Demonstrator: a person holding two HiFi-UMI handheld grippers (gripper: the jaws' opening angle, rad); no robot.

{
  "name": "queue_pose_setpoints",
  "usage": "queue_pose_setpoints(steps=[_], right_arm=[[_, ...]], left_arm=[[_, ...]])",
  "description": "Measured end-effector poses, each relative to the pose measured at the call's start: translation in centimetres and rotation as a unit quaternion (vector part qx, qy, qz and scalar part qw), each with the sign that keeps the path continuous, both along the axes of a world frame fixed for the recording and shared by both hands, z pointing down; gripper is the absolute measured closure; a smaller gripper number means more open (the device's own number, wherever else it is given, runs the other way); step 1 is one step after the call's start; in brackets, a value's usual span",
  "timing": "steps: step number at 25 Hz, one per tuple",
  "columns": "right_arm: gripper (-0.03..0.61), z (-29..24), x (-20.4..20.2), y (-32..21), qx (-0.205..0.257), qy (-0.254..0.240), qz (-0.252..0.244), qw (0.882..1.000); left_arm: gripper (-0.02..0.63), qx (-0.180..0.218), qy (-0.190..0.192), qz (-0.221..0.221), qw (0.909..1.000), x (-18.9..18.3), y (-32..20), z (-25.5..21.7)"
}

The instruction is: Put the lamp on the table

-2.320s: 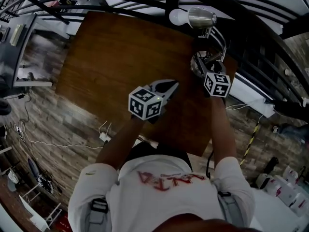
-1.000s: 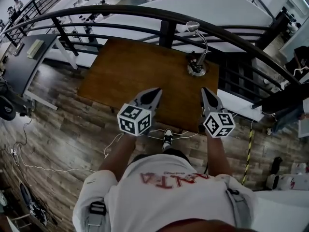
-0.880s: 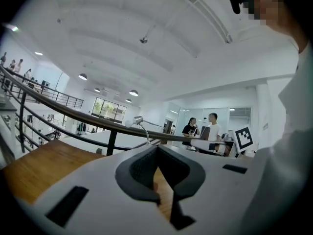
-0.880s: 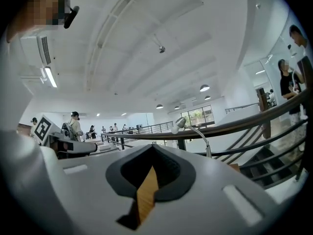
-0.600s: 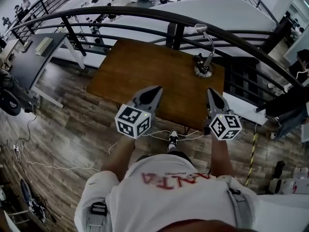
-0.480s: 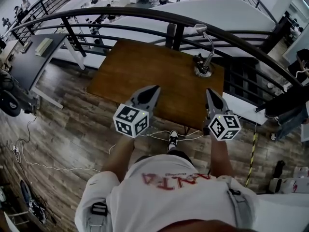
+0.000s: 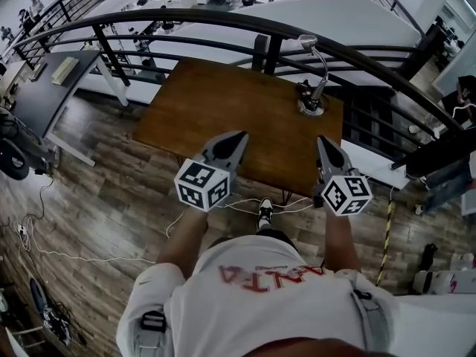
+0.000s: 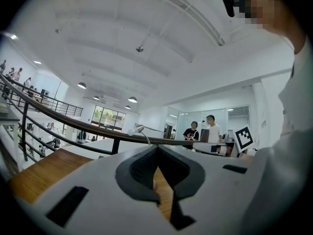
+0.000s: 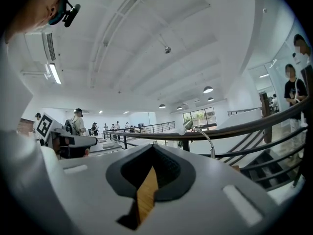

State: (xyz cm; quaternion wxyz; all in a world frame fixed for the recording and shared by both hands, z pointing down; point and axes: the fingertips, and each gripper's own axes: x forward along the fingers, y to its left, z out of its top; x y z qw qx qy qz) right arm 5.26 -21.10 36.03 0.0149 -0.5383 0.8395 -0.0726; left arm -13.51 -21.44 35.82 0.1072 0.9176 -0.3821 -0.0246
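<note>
Both grippers have drawn back since the earlier frame, when the right one was down at the lamp's base. The person has also stepped away, so the whole table now shows.

Nearest is the person's white shirt, with both forearms held out ahead. The left gripper (image 7: 238, 136) hovers over the near edge of the brown wooden table (image 7: 223, 103). Its jaws are closed on nothing, and only a sliver of table wood shows through the slit in its own view. The right gripper (image 7: 322, 141) hangs over the same edge further right. Its jaws are likewise pressed together and empty. The two are well apart from each other and from the task's thing.

Farther on, the silver gooseneck desk lamp with a round base (image 7: 312, 107) stands upright at the table's far right corner. Its neck arches up and back toward the left. Nothing touches it. Behind it runs the black curved metal railing (image 7: 186, 17), with an open hall beyond.

Judging by how things lie, the placing step looks finished and this is the retreat after release. Little seems left to do. If anything, the next move calls for keeping both grippers clear of the neck. The base also sits close to the corner, so a check that it rests fully on the wood would be sensible.
</note>
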Motion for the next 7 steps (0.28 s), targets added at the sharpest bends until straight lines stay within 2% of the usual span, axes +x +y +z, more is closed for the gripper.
queue_pose_setpoints(steps=[7], right_arm=[[0.575,0.03,-1.03,0.33,0.001,0.015,-0.007,1.0]], left_arm=[[0.604,0.004,0.002,0.003,1.0,-0.58,0.45,-0.06]])
